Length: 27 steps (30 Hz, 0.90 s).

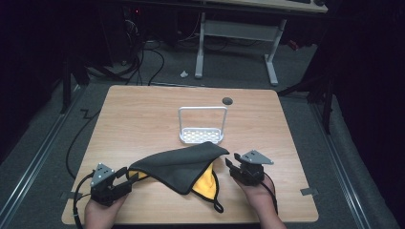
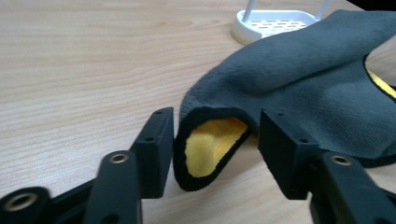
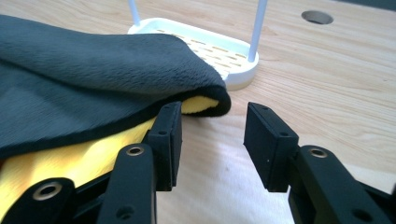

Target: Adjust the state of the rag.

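A dark grey cloth with a yellow underside lies folded over on the wooden table, just in front of a white rack. My left gripper is at the cloth's left corner. In the left gripper view the left gripper stands open, with the curled corner of the cloth lying between the jaws. My right gripper sits by the cloth's right corner. In the right gripper view the right gripper is open, and the edge of the cloth rests beside its left jaw, outside the gap.
The white rack has a slotted base and a tall wire handle. A round cable hole lies in the table behind it. A black loop hangs off the cloth near the front edge. Cables and a desk frame stand on the floor beyond.
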{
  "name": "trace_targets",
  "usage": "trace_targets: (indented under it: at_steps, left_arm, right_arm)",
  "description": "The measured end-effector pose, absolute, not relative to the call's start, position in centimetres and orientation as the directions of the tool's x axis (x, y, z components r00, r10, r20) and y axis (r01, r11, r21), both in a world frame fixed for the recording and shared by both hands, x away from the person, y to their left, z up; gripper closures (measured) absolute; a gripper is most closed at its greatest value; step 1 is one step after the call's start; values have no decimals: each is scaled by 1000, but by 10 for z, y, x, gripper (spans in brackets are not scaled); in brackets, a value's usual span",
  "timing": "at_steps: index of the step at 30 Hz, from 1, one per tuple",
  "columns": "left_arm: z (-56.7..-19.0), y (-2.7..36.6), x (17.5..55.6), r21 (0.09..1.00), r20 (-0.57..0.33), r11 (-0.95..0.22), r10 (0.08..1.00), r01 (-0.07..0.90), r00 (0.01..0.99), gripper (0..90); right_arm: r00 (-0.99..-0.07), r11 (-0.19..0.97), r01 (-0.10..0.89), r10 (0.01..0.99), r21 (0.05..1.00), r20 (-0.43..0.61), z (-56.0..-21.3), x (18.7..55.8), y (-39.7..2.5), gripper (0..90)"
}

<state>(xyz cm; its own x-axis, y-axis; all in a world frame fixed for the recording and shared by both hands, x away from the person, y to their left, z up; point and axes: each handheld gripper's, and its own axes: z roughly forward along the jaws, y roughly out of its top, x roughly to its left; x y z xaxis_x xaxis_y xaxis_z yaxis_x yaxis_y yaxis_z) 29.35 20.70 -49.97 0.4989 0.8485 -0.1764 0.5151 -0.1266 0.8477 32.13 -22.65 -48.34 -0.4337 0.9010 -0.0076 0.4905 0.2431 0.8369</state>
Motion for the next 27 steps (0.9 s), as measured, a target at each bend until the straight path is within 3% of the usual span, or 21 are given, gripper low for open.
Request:
trace_targets:
  at_steps: [5, 12, 22, 24, 25, 27]
  left_arm:
    - [-501, 162, 282, 856, -112, -244, 774, 456, 624, 440]
    - [-511, 117, 274, 846, -114, -314, 683, 431, 721, 393]
    - [-523, 65, 278, 807, -8, -452, 636, 381, 772, 370]
    - [-527, 55, 283, 772, 31, -499, 649, 394, 760, 391]
    - [-529, 54, 286, 759, 48, -512, 662, 403, 748, 571]
    - [-528, 56, 288, 761, 34, -499, 669, 414, 743, 726]
  right_arm:
    - [-458, 247, 484, 889, 839, 3, -491, 290, -230, 562]
    - [-476, 272, 498, 879, 823, -2, -501, 286, -225, 557]
    - [-548, 310, 491, 837, 814, 12, -504, 283, -205, 533]
    - [-555, 314, 497, 831, 809, 18, -505, 283, -202, 527]
    - [-577, 335, 509, 817, 793, 25, -509, 284, -197, 518]
    - [-585, 353, 517, 811, 780, 21, -513, 285, -193, 528]
